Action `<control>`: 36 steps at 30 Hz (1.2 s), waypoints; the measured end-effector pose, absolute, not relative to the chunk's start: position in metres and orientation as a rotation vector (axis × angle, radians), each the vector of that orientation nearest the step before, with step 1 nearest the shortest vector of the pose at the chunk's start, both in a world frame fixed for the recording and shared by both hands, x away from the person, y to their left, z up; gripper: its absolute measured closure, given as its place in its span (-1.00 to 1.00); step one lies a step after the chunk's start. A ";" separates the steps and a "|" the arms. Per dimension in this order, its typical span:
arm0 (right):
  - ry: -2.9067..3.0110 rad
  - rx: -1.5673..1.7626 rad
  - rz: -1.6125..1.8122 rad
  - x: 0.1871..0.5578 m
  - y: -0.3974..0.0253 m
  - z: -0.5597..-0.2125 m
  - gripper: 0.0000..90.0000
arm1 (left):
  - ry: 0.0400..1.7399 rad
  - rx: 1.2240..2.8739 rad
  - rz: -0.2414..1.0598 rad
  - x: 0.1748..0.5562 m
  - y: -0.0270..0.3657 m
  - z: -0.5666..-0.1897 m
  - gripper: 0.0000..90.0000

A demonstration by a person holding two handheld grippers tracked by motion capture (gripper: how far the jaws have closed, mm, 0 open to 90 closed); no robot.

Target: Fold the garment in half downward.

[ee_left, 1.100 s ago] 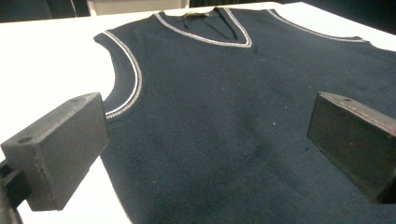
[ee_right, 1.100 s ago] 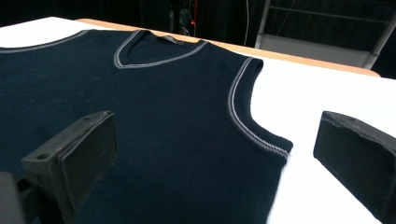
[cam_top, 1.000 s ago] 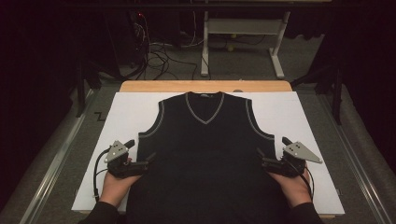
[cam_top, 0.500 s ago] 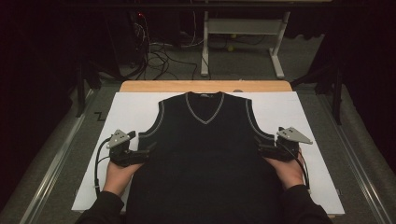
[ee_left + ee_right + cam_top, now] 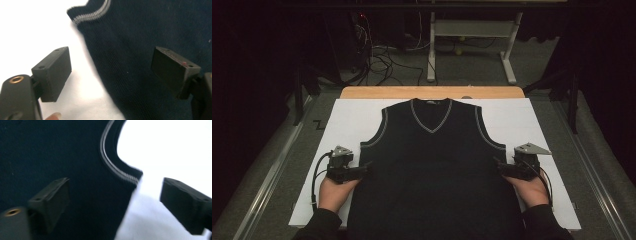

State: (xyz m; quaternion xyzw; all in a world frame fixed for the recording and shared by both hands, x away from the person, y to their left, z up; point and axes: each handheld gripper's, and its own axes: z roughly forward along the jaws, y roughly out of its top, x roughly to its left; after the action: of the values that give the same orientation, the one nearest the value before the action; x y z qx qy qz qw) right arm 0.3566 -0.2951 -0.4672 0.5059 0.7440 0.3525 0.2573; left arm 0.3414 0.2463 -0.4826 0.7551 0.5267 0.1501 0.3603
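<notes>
A dark navy sleeveless V-neck vest (image 5: 432, 165) with grey trim lies flat, front up, on a white board (image 5: 347, 122). My left gripper (image 5: 364, 170) sits at the vest's left side edge, just below the armhole. It is open, its jaws straddling the vest's edge (image 5: 100, 72) with nothing pinched. My right gripper (image 5: 499, 167) rests at the vest's right side edge, also open, one jaw over the cloth (image 5: 82, 182) and one over the white board (image 5: 155, 220). The grey-striped armhole trim (image 5: 112, 167) curves ahead of it.
The white board lies on a wooden table (image 5: 432, 92) whose far edge shows beyond the collar. Metal rails (image 5: 267, 180) run along both sides. Behind the table are cables (image 5: 382, 55) on the floor and a grey table frame (image 5: 472, 35).
Both grippers have moved away from me, up along the vest's side edges toward the armholes. The vest has stayed flat.
</notes>
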 end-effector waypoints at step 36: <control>2.054 1.289 1.086 0.343 -0.293 -0.451 0.93 | 1.193 1.874 0.398 0.327 0.251 -0.464 0.78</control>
State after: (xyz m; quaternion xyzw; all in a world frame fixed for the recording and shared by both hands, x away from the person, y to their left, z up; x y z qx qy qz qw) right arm 0.3433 -0.2927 -0.4513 0.4711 0.7504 0.3968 0.2398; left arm 0.3271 0.2508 -0.4635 0.7505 0.4776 0.1595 0.4280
